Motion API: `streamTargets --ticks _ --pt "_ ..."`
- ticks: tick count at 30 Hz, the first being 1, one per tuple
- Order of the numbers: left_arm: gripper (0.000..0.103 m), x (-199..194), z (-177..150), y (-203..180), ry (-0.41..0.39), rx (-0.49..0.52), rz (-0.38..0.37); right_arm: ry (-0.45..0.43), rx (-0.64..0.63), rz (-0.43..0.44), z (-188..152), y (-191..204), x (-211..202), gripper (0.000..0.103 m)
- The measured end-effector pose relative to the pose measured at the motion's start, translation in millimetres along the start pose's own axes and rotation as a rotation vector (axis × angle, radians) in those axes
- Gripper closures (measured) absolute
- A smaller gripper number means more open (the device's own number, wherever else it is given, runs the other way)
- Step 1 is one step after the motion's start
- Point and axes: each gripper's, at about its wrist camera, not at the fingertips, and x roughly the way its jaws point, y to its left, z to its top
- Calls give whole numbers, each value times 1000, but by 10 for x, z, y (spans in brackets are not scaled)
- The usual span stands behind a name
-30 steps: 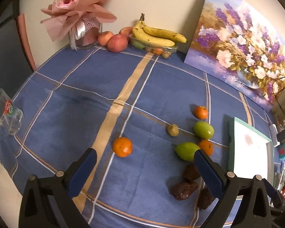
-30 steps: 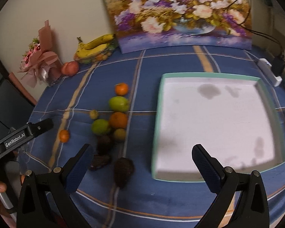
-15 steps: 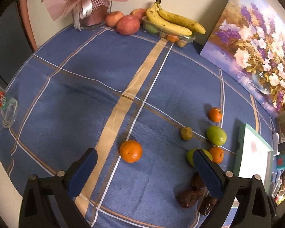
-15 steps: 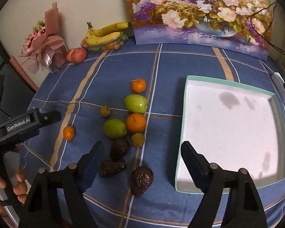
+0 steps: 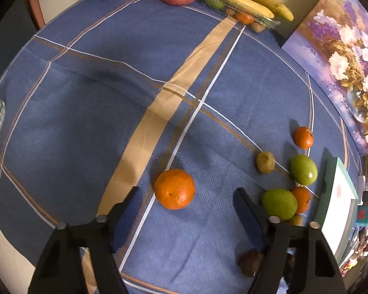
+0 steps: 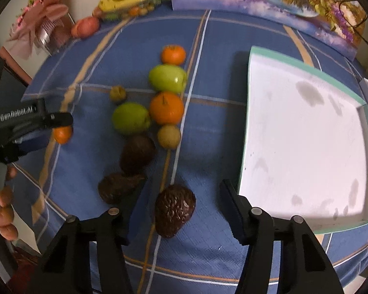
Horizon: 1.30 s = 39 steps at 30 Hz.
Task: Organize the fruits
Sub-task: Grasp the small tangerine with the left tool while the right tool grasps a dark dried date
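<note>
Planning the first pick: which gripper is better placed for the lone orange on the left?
Left. The left gripper is open with the lone orange right between its fingers. The right gripper is lined up on an avocado instead.

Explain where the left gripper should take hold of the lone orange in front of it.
Grip the orange across its widest middle, coming from above and straight ahead. It is round and sits alone on the cloth, clear on both sides, and the left gripper is already open wider than it.
</note>
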Motion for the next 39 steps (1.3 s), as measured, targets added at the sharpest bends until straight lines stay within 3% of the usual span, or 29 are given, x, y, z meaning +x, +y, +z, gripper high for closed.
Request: streamTargets --ticks 4,6,12,17,22,30,39 --pt "39 97 29 -9 15 4 11 33 -13 -1 -56 27 102 48" --pt "49 146 61 8 25 2 21 45 -17 -1 -78 36 151 48" --pt "64 179 83 44 20 -7 32 58 -14 16 -101 15 212 52" --pt "66 145 67 83 15 -9 29 53 -19 42 -124 30 185 63" --pt "66 15 -6 41 -6 -8 21 32 -15 54 -143 41 114 63" --pt "66 -311 -105 -164 -80 42 -29 -76 19 67 -70 -119 -265 63" --pt "66 -536 -247 -730 -139 166 -83 -163 82 -60 78 -576 -609 63"
